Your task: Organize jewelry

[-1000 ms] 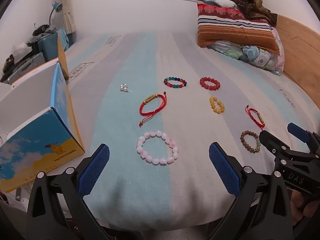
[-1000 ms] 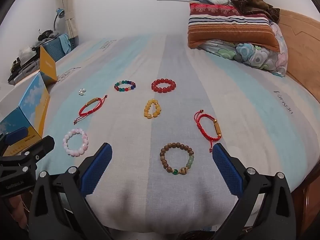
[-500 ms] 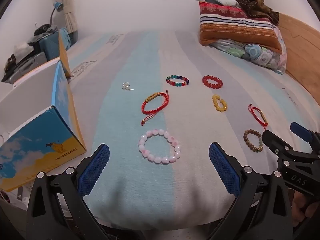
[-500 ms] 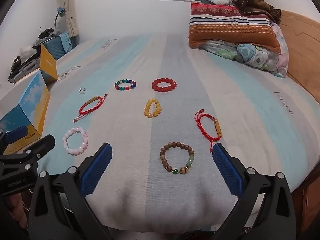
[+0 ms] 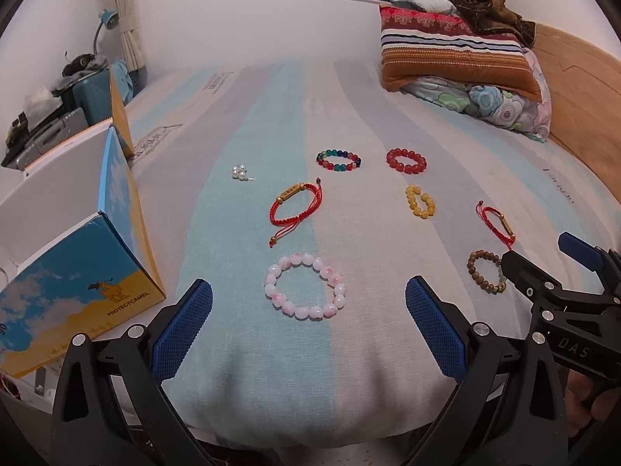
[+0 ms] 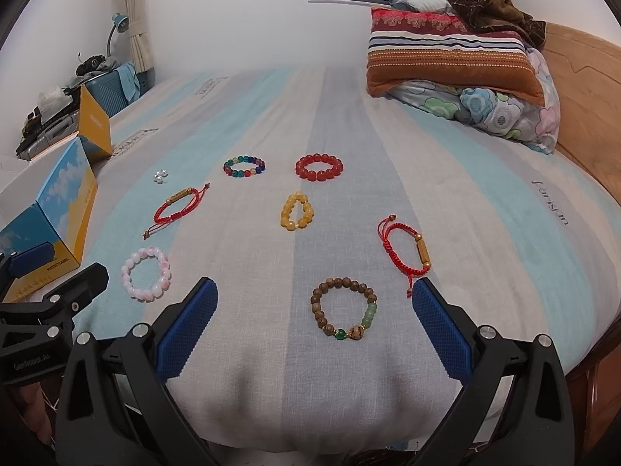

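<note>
Left gripper (image 5: 308, 320) has crept forward toward the pink-and-white bead bracelet (image 5: 304, 286), jaws spread wide, holding nothing. Right gripper (image 6: 315, 328) likewise gapes (empty too) around the brown wooden bead bracelet (image 6: 344, 308) on the striped bedsheet (image 6: 485, 202)

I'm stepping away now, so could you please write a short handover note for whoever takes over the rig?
Left gripper: open, empty, low over the pink bracelet.
Right gripper: open, empty, over the wooden bracelet.
On the bed: eight pieces spread apart, including two red cords, yellow, red and multicolour beads, pearls.
Open box at left.
Done: nothing visibly moved.
Left: everything.
</note>
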Tool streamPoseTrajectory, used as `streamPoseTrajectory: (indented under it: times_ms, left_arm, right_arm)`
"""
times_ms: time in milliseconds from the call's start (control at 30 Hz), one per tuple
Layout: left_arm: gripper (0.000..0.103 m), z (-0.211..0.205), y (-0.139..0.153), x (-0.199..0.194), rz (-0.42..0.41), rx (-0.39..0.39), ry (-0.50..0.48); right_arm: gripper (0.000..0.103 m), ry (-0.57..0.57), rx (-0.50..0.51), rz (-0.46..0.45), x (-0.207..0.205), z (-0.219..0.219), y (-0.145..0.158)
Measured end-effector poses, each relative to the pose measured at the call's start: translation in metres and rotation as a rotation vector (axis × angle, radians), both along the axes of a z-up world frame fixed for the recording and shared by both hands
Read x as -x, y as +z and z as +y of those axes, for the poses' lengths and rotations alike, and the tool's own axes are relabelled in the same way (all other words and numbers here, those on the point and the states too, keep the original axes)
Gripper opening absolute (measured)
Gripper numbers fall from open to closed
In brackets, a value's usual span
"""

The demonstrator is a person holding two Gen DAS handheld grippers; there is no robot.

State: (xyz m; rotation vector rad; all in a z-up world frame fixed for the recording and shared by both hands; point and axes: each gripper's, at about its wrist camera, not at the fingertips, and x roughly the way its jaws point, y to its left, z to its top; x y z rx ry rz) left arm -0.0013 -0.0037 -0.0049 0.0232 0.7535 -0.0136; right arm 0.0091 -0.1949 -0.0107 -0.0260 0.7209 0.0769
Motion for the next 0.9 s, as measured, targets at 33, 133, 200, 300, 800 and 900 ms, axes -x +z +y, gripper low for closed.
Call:
streamPoseTrajectory:
  times_ms: [33,133,200,300,800,900]
  left_arm:
    - [0.097,0.0001,0.0009,-0.0004,0.000,0.000,0.001]
    - [0.097,0.0006,0.0018,0.0001,-0.002,0.002,0.003]
    - [0.097,0.0012,0.0027,0.0003,-0.003,0.002,0.004]
    - [0.097,0.0022,0.0042,0.0006,-0.005,0.001,0.006]
    - [0.097,0.0007,0.0061,0.0015,-0.012,0.003,-0.004]
    - [0.097,0.0006,0.0058,0.0015,-0.010,0.015,-0.010]
  right_arm:
    - [0.097,0.000,-0.001,0.000,0.0000,-0.0003,0.0001]
    - [0.097,-0.001,0.000,0.000,0.0001,-0.0002,-0.0001]
    - [0.097,0.000,0.002,0.000,0.0003,0.0000,-0.0004]
    - [0.097,0.000,0.003,0.000,0.0007,-0.0006,0.0000]
    - [0.097,-0.004,-0.002,0.001,-0.0008,-0.0021,0.0012]
    - [0.097,-0.003,-0.003,0.000,-0.0003,-0.0032,0.0015]
